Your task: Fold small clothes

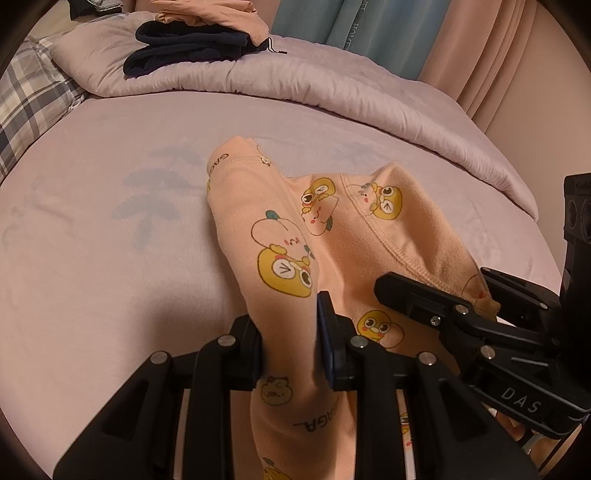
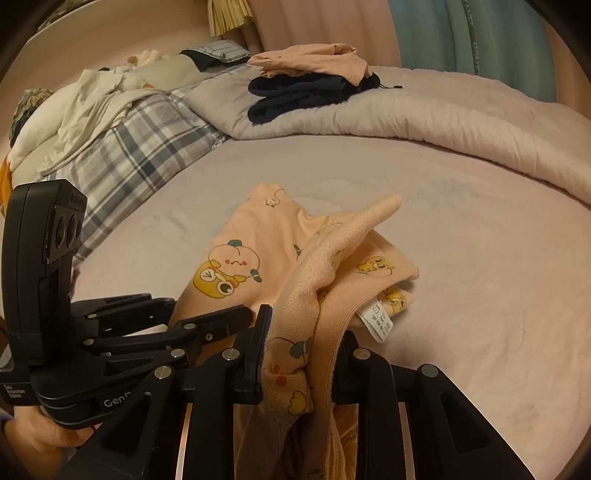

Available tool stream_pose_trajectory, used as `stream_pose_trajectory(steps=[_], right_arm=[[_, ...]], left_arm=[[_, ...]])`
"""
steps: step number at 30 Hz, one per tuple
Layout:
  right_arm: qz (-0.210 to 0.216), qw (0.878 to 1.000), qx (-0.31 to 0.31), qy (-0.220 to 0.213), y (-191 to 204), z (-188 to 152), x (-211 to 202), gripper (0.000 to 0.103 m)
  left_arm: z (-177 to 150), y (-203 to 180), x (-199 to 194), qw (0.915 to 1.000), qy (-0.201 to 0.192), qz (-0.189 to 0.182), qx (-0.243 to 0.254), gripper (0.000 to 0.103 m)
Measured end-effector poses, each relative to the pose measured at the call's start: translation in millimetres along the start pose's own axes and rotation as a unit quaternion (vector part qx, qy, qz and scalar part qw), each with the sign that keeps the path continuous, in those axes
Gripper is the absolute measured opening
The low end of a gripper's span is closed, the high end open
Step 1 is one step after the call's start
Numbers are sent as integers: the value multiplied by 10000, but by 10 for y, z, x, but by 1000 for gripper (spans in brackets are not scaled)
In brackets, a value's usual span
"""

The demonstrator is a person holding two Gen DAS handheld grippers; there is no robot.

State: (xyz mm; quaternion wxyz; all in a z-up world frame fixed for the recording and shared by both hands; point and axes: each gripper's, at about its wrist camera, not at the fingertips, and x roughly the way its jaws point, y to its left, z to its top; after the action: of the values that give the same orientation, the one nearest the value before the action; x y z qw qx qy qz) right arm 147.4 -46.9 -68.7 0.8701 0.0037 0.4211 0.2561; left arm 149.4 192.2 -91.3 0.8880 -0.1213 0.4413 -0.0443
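left tongs (image 1: 291, 343) clamped on peach garment (image 1: 280, 236) | right tongs (image 2: 299, 354) clamped on its waistband | rolled quilt (image 2: 443, 122) and navy clothes (image 2: 295, 96) lay beyond on bed (image 1: 92, 277)

Peach cotton child's garment (image 1: 280, 236) printed with yellow chick cartoons, pale pink peach faces, small teal leaves, dark lettering; white care label (image 2: 378, 320) with dark print. Lilac bed sheet (image 1: 110, 258) with faded blue-grey palm motifs. Pale lilac quilt (image 1: 295, 79). Navy folded clothes (image 2: 306, 94) under peach folded cloth (image 2: 314, 61). Grey-blue-white plaid blanket (image 2: 129, 147). Teal and pink curtains (image 1: 351, 26). Both hand-held grippers, left (image 1: 291, 339) and right (image 2: 299, 354), black.
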Motion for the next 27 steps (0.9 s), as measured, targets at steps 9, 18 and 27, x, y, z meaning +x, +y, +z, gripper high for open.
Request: stream_pose_trajectory(steps=[9, 18, 27], right_arm=[[-5, 10000, 2, 41, 8, -7, 23, 27], [-1, 10000, -9, 57, 2, -20, 45, 27], [6, 10000, -7, 57, 3, -15, 43, 27]], left_arm=[[-13, -6, 31, 10000, 28, 24, -1, 25], [-31, 3, 76, 9999, 79, 70, 5, 25], [-22, 5, 87, 9999, 107, 82, -3, 25]])
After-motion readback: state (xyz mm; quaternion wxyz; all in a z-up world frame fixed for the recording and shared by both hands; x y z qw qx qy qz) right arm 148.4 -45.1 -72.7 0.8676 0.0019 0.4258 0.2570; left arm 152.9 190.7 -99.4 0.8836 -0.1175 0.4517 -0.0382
